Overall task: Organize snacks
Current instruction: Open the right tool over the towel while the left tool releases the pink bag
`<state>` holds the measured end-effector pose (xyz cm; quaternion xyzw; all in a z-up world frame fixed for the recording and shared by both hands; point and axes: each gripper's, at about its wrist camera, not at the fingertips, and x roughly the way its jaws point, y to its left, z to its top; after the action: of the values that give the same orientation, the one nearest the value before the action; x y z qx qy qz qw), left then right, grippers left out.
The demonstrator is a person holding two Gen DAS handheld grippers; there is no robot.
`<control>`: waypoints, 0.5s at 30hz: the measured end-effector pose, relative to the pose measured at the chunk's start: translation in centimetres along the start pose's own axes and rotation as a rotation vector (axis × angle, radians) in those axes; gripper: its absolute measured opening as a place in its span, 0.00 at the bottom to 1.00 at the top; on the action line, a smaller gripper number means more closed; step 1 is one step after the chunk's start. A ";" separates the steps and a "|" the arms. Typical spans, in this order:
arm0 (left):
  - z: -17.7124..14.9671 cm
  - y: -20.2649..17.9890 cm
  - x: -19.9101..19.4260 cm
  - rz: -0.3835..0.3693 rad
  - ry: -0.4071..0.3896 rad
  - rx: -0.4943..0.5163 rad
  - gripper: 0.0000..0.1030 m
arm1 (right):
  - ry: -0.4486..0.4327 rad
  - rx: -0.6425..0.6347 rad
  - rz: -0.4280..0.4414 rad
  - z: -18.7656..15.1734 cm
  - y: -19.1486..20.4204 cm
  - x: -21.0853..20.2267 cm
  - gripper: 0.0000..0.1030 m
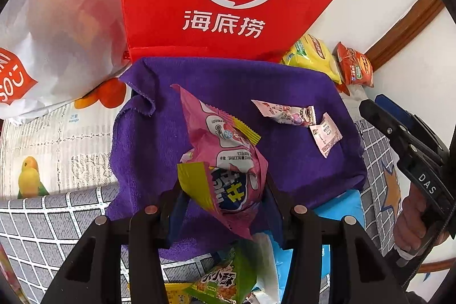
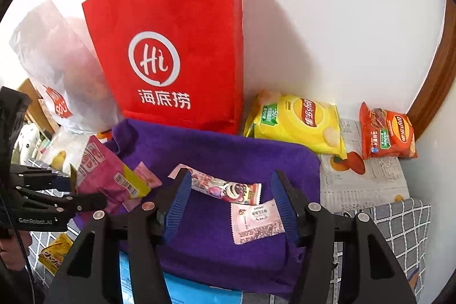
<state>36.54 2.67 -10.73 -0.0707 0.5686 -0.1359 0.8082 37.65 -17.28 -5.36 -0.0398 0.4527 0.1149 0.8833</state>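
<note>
Two crinkly sachets [image 2: 250, 207] on plush towel [image 2: 228, 155]

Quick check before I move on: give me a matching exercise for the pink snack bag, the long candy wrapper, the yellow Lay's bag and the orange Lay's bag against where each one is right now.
Things:
1. pink snack bag
2. long candy wrapper
3. yellow Lay's bag
4. orange Lay's bag

Places:
A. in the corner, farthest right
B. flat on the purple towel, not gripped
C. clamped in the left gripper
D. against the wall beside the red paper bag

Pairs: 1-C, 2-B, 3-D, 4-A
</note>
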 end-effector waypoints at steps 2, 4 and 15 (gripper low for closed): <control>0.0 -0.1 0.1 0.001 0.001 0.002 0.46 | -0.008 0.005 0.017 -0.1 0.1 0.0 0.56; 0.0 -0.1 0.1 -0.002 0.002 0.002 0.46 | -0.014 0.011 0.040 -0.1 0.2 0.0 0.56; 0.1 0.0 -0.9 0.029 -0.014 -0.003 0.69 | -0.044 -0.006 0.043 -0.4 1.1 -0.7 0.56</control>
<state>36.30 2.89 -9.88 -0.0648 0.5640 -0.1227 0.8140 36.70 -16.35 -5.00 -0.0303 0.4337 0.1361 0.8902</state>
